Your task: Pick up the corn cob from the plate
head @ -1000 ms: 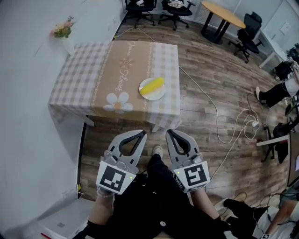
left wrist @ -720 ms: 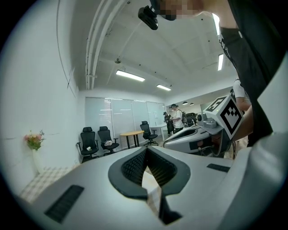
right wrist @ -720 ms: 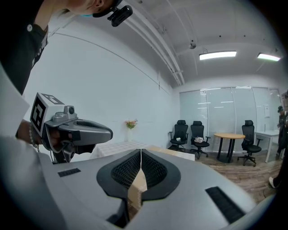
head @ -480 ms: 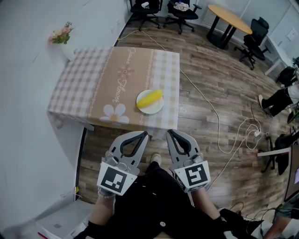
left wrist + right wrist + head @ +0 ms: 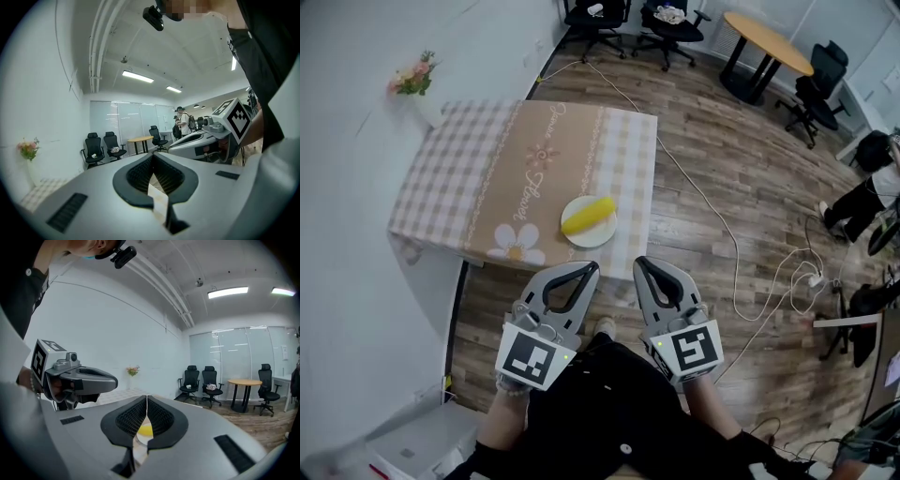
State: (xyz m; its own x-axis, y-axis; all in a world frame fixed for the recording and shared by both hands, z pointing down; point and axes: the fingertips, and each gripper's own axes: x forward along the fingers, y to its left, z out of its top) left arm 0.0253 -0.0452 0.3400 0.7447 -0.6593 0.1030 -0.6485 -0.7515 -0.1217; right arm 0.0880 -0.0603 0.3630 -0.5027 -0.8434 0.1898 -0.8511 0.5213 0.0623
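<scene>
Yellow corn cob [image 5: 588,215] lies on its plate [image 5: 598,237] by the near edge of the table [image 5: 487,178], easy to reach; left gripper [image 5: 592,267] and right gripper [image 5: 639,263] hover short, jaws together, empty.

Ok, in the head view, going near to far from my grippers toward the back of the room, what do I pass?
Left gripper and right gripper side by side, both shut → white plate carrying the corn cob → bare checked tablecloth → black office chairs.
</scene>
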